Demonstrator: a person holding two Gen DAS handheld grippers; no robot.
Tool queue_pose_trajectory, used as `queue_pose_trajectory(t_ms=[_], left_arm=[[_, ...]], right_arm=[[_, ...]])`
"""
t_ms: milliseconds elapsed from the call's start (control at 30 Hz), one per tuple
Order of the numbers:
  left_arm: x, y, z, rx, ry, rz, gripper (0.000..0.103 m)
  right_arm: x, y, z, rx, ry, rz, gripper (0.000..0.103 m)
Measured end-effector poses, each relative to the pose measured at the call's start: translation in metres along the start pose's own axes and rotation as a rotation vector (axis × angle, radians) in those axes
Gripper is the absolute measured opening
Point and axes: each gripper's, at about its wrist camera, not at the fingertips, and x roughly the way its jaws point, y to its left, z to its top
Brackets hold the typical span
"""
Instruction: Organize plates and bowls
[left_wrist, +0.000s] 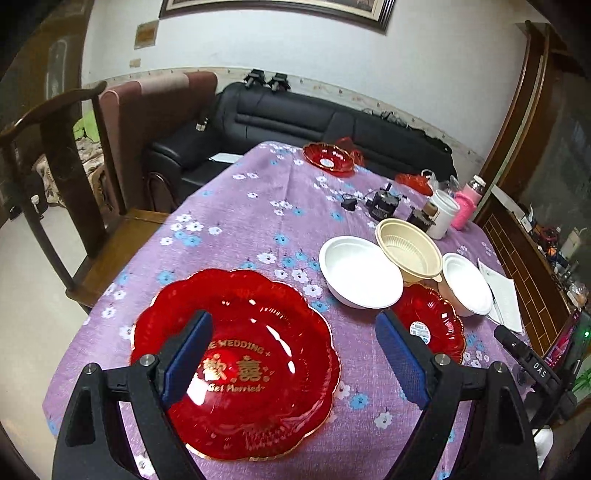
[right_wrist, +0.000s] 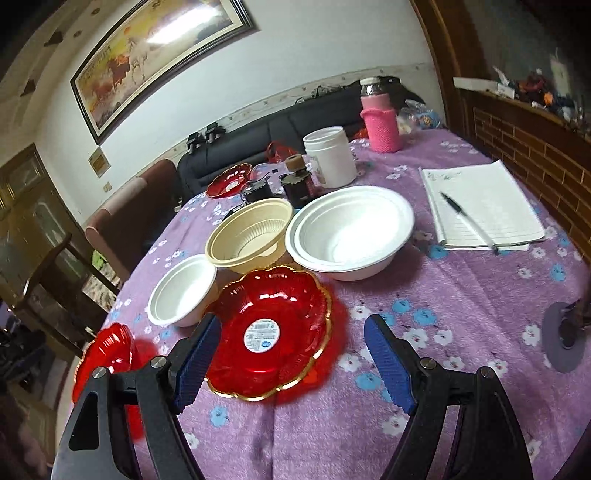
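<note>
Left wrist: red wedding plate below open jaws

Glossy red plastic plate, matt white bowl, fuzzy purple tablecloth

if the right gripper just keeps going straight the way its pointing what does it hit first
Probably the small red plate with the sticker, lying just ahead of the open right gripper. Depth is hard to judge; the big white bowl sits beyond.

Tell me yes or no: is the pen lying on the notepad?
Yes, in the right wrist view the pen lies diagonally across the lined notepad on the table's right side.
</note>
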Motion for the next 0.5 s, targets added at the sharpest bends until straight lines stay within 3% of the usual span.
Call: queue_pose_trajectory(t_ms=[333, 500], left_arm=[[0.058, -0.021, 0.037, 0.028, 0.07, 0.018, 0.089], [0.093, -0.035, 0.048, 0.05, 0.151, -0.007, 0.089]], right_arm=[[0.059, 0.041, 0.016, 0.004, 0.104, 0.137, 0.084], [0.085, 0.052, 0.021, 0.018, 0.126, 0.162, 0.084]])
